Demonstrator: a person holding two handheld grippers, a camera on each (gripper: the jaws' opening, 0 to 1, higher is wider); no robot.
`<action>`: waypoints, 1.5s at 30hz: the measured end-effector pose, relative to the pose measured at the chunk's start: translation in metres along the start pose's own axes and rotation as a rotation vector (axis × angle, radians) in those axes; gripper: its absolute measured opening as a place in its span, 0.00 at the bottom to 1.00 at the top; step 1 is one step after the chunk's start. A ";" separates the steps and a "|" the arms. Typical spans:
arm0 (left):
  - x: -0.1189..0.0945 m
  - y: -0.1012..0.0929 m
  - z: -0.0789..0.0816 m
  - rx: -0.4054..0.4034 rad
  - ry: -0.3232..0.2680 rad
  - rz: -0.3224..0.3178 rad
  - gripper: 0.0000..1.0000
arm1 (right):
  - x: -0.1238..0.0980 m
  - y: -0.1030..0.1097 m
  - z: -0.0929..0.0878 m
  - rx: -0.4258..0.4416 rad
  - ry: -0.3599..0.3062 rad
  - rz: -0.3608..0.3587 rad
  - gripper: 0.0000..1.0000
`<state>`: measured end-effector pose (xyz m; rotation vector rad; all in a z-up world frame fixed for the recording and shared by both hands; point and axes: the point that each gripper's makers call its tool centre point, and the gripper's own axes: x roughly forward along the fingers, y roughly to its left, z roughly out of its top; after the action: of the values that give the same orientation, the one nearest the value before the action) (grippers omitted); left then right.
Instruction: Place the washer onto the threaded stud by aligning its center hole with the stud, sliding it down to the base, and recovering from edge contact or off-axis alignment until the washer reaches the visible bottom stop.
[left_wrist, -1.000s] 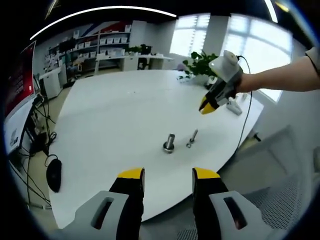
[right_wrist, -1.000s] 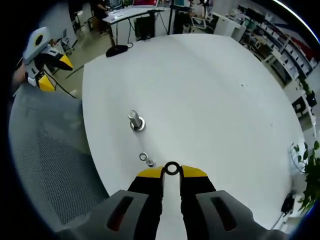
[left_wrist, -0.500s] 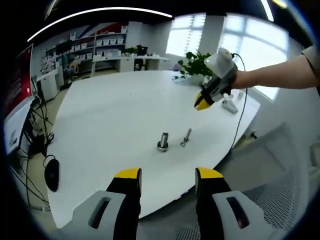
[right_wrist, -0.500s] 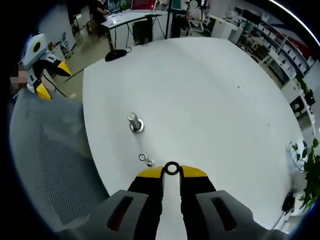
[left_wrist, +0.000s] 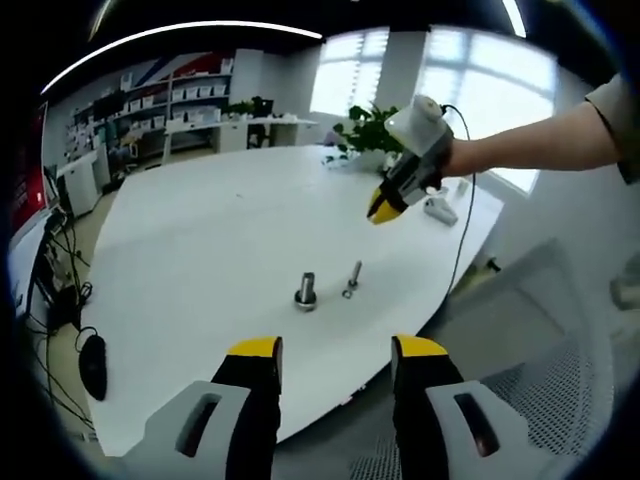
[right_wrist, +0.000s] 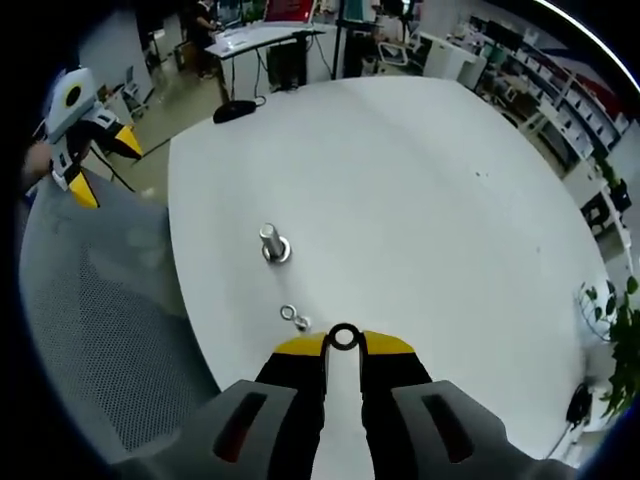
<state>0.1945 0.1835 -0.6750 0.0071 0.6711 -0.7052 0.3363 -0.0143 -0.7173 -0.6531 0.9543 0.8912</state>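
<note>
Here, a small metal washer (right_wrist: 344, 337) is pinched between the closed yellow tips of the right gripper (right_wrist: 344, 345), held in the air above the white table (right_wrist: 420, 200). Just past it, a bolt (right_wrist: 293, 318) is seen lying flat. Further on, the stud (right_wrist: 270, 242) stands upright. The left gripper (left_wrist: 334, 352) is held wide open with nothing in it, near the table's edge.

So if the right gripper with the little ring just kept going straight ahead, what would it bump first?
Probably the bare white round table; the upright metal threaded stud stands off to one side of its line, though depth is unclear.
</note>
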 end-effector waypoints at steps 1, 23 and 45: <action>0.000 0.000 0.000 -0.010 -0.002 -0.005 0.45 | 0.000 0.000 0.000 0.001 0.000 0.001 0.13; -0.006 0.017 0.000 -0.070 -0.020 0.063 0.42 | 0.002 -0.001 0.004 -0.011 0.014 -0.003 0.13; -0.006 0.020 -0.005 -0.101 0.001 0.072 0.42 | 0.000 -0.001 0.016 -0.062 0.025 0.005 0.13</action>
<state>0.2001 0.2033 -0.6802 -0.0608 0.7033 -0.6018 0.3439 -0.0022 -0.7106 -0.7166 0.9541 0.9219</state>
